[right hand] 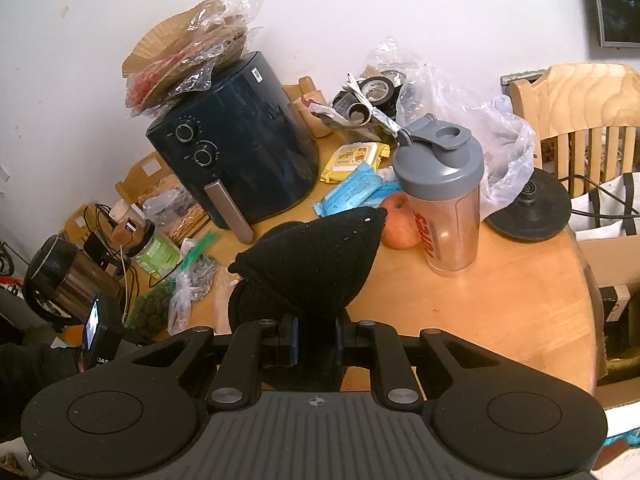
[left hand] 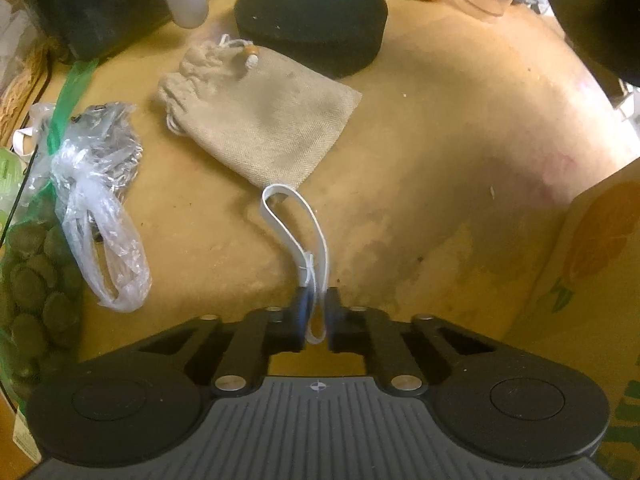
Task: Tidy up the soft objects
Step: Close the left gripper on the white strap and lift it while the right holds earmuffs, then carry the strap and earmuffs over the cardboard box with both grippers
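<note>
Currently left tool (left hand: 318,312) pinching thin white strap (left hand: 296,232) at lower centre, risking slipping; right tool (right hand: 316,338) clamping black foam piece (right hand: 316,260), blocking its view.

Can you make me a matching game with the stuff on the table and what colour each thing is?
Things:
1. pouch
2. sponge
3. apple
4. strap

Colours:
A. white
B. black
C. tan
D. reddish orange

Pairs: 1-C, 2-B, 3-D, 4-A
</note>
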### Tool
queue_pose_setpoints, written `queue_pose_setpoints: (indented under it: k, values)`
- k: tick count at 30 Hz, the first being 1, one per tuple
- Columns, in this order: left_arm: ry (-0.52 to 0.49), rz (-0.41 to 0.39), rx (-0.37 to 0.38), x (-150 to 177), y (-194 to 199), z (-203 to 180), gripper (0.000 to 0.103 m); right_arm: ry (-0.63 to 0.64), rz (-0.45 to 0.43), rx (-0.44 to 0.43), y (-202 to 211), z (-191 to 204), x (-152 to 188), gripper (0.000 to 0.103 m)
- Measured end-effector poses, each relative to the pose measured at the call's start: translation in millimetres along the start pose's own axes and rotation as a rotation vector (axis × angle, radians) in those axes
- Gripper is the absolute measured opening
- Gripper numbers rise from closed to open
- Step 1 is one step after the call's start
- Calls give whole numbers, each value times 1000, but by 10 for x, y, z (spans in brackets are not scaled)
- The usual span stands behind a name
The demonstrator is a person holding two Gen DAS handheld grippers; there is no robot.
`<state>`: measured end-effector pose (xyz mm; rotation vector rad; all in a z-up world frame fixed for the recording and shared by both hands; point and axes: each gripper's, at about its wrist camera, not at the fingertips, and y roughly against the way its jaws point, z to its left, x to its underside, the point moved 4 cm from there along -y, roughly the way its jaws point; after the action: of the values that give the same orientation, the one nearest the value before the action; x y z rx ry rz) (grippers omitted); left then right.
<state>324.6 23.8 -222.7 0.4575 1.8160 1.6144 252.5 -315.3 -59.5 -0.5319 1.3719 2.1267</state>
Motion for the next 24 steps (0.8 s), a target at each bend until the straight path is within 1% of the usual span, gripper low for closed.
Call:
queue_pose_setpoints:
  k: [2,7,12,19,24]
  values:
    - [8,-17,0,10,38,-1,3,7,2,-5,-9,22,-3,19]
    - [3,-64,-41,35,182,36,2,26,7,-21,-32,85,-15,19]
    - [31,-121,-72,56,408,87,2,47,9,-38,-42,154,-34,19]
    - [60,-215,-126,17,745,33,2,69,7,-59,-47,244,-71,19]
    - [93,-270,-146,36,930,-21,2,82,2,-74,-34,290,-83,19]
